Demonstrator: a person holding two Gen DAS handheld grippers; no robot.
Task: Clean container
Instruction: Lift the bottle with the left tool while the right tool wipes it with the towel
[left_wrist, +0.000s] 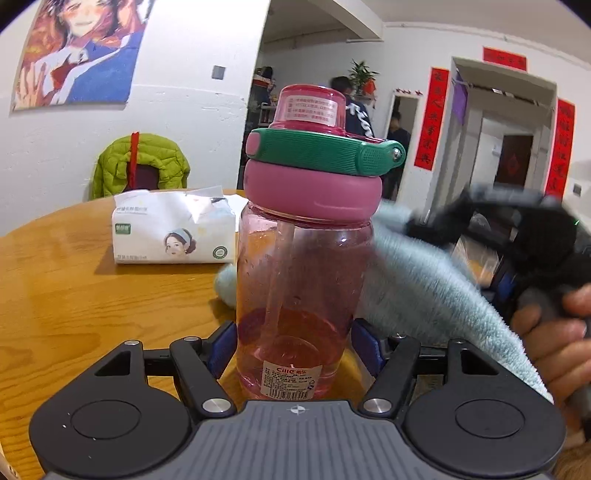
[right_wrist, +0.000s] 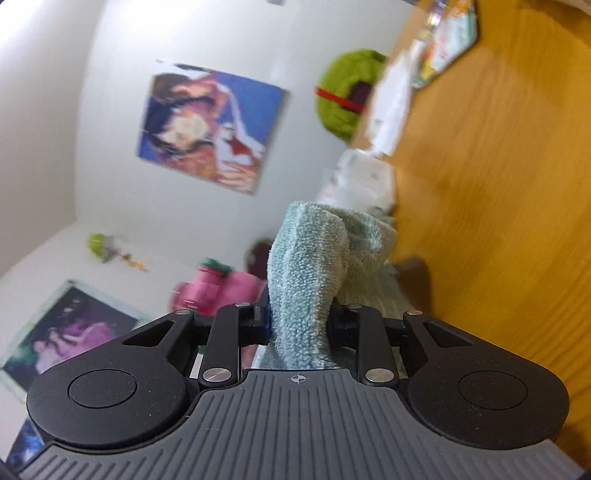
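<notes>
Left wrist: left gripper (left_wrist: 293, 350) pinches the pink water bottle (left_wrist: 303, 266) upright on the wooden table (left_wrist: 74, 288); towel (left_wrist: 417, 280) presses its side. Right wrist: right gripper (right_wrist: 299, 321) pinches the towel (right_wrist: 314, 266). Wipe firmly, bottle braced.

The right gripper (left_wrist: 491, 221) is smeared with motion blur, the cloth (left_wrist: 424, 280) hides its fingertips, and the bottle (right_wrist: 221, 288) is a pink blur.
</notes>
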